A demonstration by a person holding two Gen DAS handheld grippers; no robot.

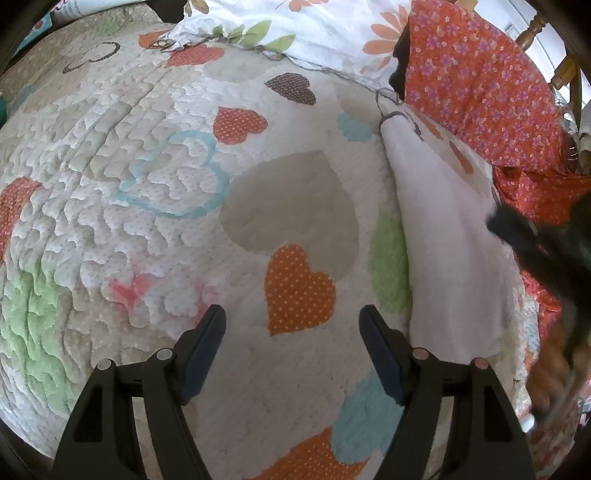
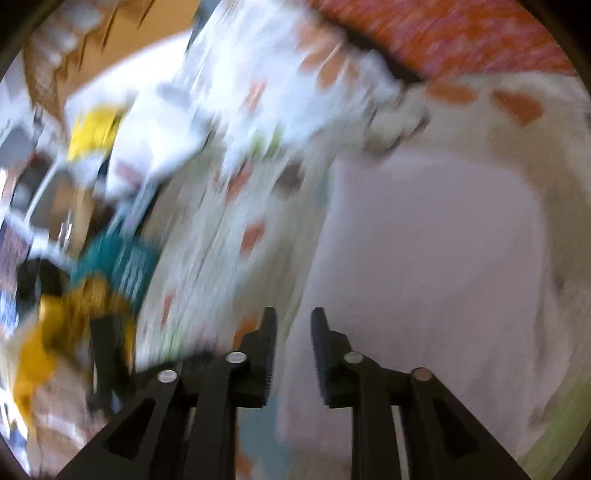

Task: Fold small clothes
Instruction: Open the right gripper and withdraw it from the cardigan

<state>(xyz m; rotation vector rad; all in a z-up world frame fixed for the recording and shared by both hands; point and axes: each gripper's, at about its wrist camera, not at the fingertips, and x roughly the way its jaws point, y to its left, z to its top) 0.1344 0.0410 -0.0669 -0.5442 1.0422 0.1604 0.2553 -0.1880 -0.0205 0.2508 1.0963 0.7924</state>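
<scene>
- Left wrist view shows the left gripper [image 1: 291, 354] poised over a quilted white bedspread with coloured heart patches [image 1: 155, 192], its fingers spread wide with nothing between them but an orange dotted heart.
- One small white cloth garment, folded into a long narrow strip [image 1: 443, 251], lies on the bedspread along the right side of the frame, running from upper centre-right down to lower right, just beside the left gripper's right-hand finger and not touching it.
- A dark blurred shape at the right edge of that frame, over the garment's far side, is likely the right gripper [image 1: 535, 240]; I cannot tell whether it touches the cloth.
- Right wrist view is heavily smeared; the right gripper's fingers [image 2: 266, 354] stand narrowly parted, with pale cloth below the gap and nothing seen pinched.
- Step, as I judge it: a fold on the white garment looks just laid down and let go, so the garment is part-folded.
- Next move probably calls for taking one short end of the strip and carrying it over to the other, both grippers keeping the edges lined up.
- Count: one white garment, two grippers, one orange floral cloth [image 1: 480, 85] at upper right, one white pillow with orange flowers [image 1: 303, 33] at the top.
</scene>
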